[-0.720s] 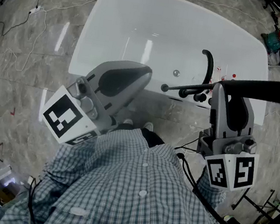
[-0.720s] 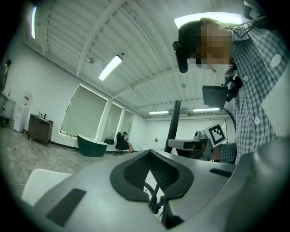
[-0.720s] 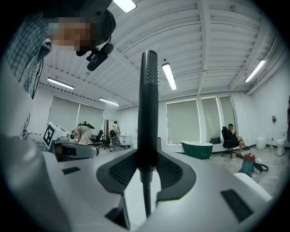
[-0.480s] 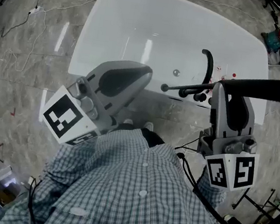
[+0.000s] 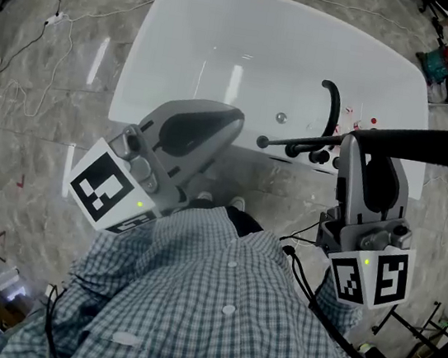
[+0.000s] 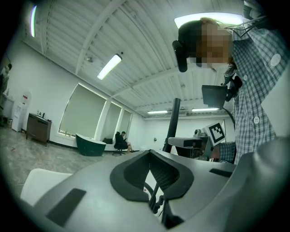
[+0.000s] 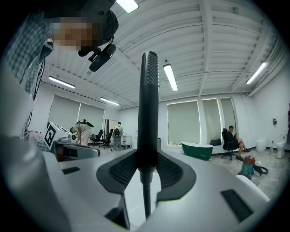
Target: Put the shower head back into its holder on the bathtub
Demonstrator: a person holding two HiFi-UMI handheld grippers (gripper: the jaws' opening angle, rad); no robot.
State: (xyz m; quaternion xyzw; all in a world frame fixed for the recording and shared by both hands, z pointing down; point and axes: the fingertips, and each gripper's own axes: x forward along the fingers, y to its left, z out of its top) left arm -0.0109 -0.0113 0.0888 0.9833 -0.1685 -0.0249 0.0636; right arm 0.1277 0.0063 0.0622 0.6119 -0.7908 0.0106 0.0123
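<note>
- Right gripper view: the shower head [image 7: 148,113], a slim black wand, is pinched across its stem between the pads of the right tool [image 7: 147,165]. The thick part runs up past the jaws and a thin rod hangs below.
- Head view: the wand lies level over the near rim of the bathtub [image 5: 234,0], its thin end just above the black fittings [image 5: 310,152] beside the curved spout [image 5: 333,103].
- Which fitting is the holder cannot be told from here.
- Advice: line the wand's end up over the socket before lowering, keep the pinch firm, and part the jaws only once it seats.
- Left tool [image 6: 152,174]: jaws slightly spread, nothing between them, free to steady the wand.
</note>
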